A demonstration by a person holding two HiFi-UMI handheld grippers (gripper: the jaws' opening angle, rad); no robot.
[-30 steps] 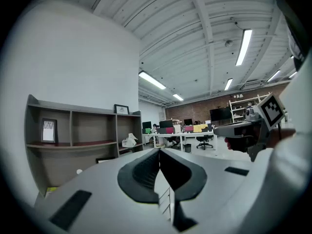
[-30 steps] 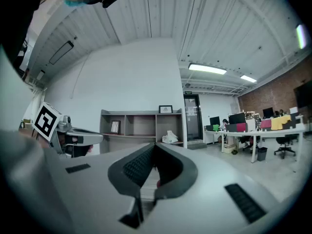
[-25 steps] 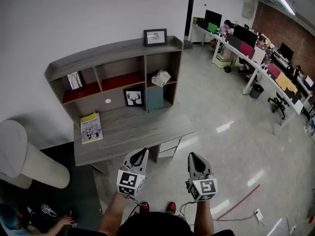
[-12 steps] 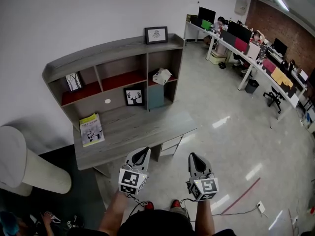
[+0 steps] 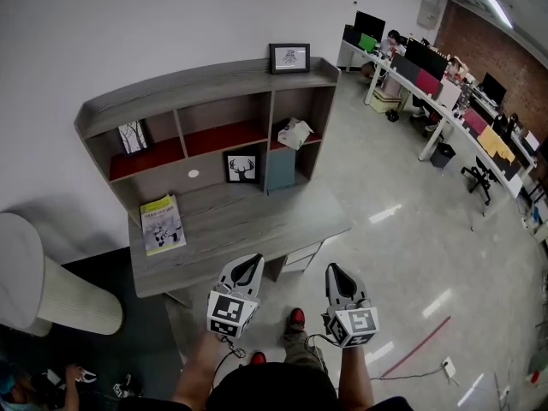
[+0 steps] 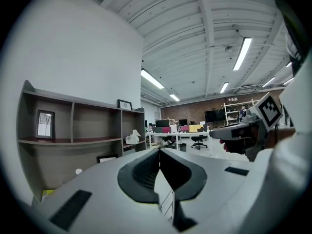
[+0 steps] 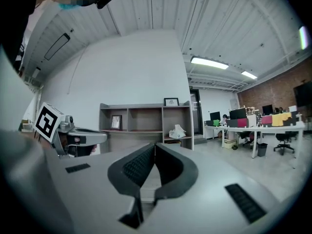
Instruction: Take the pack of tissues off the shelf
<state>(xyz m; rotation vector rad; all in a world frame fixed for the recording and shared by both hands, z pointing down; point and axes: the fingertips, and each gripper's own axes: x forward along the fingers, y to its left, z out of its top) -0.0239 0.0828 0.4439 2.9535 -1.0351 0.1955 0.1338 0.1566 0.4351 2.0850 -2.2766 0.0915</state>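
A white pack of tissues [image 5: 295,133] lies in the right-hand compartment of the grey shelf unit [image 5: 205,88] that stands on a desk [image 5: 240,229]. It also shows small in the left gripper view as the tissues [image 6: 132,138] and in the right gripper view as the tissues [image 7: 177,131]. My left gripper [image 5: 248,264] and right gripper [image 5: 333,271] are held side by side in front of the desk, well short of the shelf. Both are shut with nothing between the jaws, as the left gripper [image 6: 159,152] and right gripper [image 7: 155,145] show in their own views.
A framed picture [image 5: 289,57] stands on top of the shelf, a deer picture [image 5: 242,167] and a teal panel [image 5: 280,169] below, a small frame [image 5: 133,135] at left. A booklet [image 5: 162,223] lies on the desk. A white cushion [image 5: 43,289] sits left; office desks [image 5: 445,101] far right.
The view has shifted a little, and the shelf and desk now sit slightly further right and closer. Both grippers stay shut in the same places in the head view.
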